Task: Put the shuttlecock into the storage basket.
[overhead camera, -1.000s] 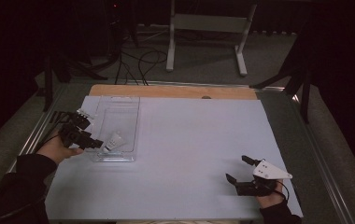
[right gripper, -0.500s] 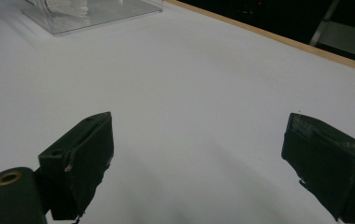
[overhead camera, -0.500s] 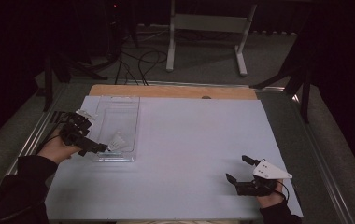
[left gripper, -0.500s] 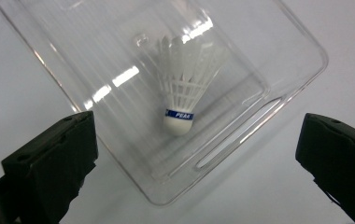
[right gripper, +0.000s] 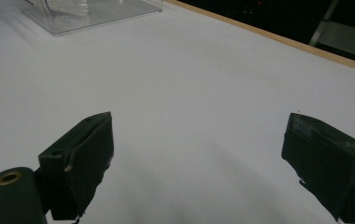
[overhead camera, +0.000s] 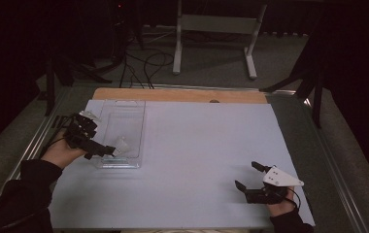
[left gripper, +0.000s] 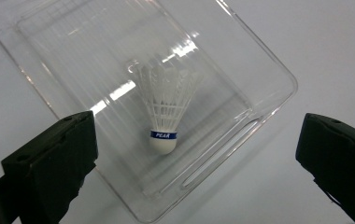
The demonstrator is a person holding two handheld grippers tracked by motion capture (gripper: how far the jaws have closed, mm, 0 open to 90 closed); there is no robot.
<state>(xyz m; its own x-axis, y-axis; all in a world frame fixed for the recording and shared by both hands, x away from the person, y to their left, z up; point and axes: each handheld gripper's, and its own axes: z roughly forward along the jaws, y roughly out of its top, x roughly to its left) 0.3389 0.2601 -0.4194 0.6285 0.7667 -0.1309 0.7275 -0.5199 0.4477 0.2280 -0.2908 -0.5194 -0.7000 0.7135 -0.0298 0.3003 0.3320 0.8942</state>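
1. The white tabletop (overhead camera: 187,160) carries everything.
2. A clear plastic tray (left gripper: 259,70) lies flat near the tabletop's left edge.
3. The left hand-held gripper (overhead camera: 110,150) hovers over the tray's near end; its jaws have just been opening and stand wide apart, gripping nothing.
4. The right hand-held gripper (overhead camera: 246,175) rests open and empty, well apart.
5. A white shuttlecock (left gripper: 165,108) lies in the tray, cork toward the left hand-held gripper.

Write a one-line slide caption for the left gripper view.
Left gripper with jaws just opened wide above a white shuttlecock lying in a clear plastic tray.
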